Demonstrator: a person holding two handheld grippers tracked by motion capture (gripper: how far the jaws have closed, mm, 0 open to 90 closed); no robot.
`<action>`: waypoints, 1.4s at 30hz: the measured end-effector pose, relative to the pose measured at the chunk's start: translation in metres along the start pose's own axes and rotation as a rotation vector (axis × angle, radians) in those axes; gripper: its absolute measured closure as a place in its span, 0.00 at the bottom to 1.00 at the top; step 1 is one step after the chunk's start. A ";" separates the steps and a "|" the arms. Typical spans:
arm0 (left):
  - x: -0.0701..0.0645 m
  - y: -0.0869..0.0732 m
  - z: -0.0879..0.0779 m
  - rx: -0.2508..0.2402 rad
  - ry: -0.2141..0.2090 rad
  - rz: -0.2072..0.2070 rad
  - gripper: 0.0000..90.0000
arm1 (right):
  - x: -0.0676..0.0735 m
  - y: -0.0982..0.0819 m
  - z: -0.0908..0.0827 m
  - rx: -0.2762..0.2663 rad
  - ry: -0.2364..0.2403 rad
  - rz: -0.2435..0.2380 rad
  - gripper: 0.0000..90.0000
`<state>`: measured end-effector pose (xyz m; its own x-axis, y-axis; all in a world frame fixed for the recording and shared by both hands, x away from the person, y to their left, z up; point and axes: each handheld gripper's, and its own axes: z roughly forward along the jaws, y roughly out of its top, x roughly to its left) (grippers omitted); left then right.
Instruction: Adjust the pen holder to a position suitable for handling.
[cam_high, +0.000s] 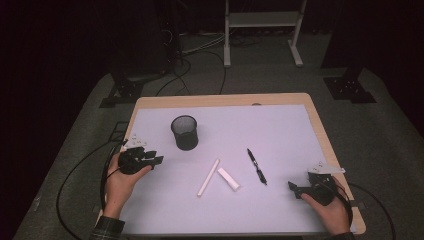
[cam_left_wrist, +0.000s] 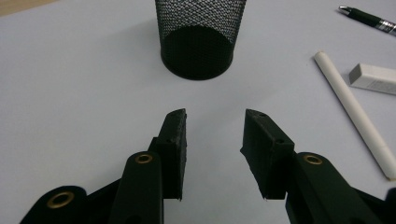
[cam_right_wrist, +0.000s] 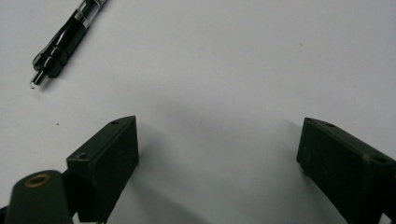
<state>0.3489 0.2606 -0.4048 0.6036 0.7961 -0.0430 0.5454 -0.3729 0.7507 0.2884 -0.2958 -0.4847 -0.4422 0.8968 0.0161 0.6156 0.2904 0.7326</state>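
While the mesh cup (cam_left_wrist: 197, 39) stands upright mid-bench, we hold the left gripper (cam_left_wrist: 215, 123) just before it, fingers narrowed and empty; right gripper (cam_right_wrist: 217, 135) gapes wide near the pen (cam_right_wrist: 65, 39).

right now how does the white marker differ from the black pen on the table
The white marker is plain white and thicker; the black pen is dark and slimmer, with a clear section near its tip. The marker lies beside the white eraser, left of the pen; the pen lies nearer the right gripper. The marker leans right at its far end, the pen leans left. Both lie flat on the white mat, untouched.
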 end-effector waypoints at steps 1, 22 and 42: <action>0.000 0.002 0.000 0.003 0.006 -0.001 0.67 | 0.000 0.000 0.000 0.000 0.000 0.000 0.13; 0.011 0.039 0.006 0.000 0.013 -0.024 0.69 | 0.000 0.000 0.000 0.001 0.000 0.002 0.13; 0.014 0.070 0.022 0.011 0.002 -0.028 0.71 | 0.000 0.000 0.000 0.003 0.001 0.004 0.13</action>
<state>0.4081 0.2355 -0.3671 0.5870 0.8072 -0.0621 0.5684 -0.3563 0.7416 0.2886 -0.2955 -0.4847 -0.4402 0.8977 0.0199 0.6192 0.2875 0.7307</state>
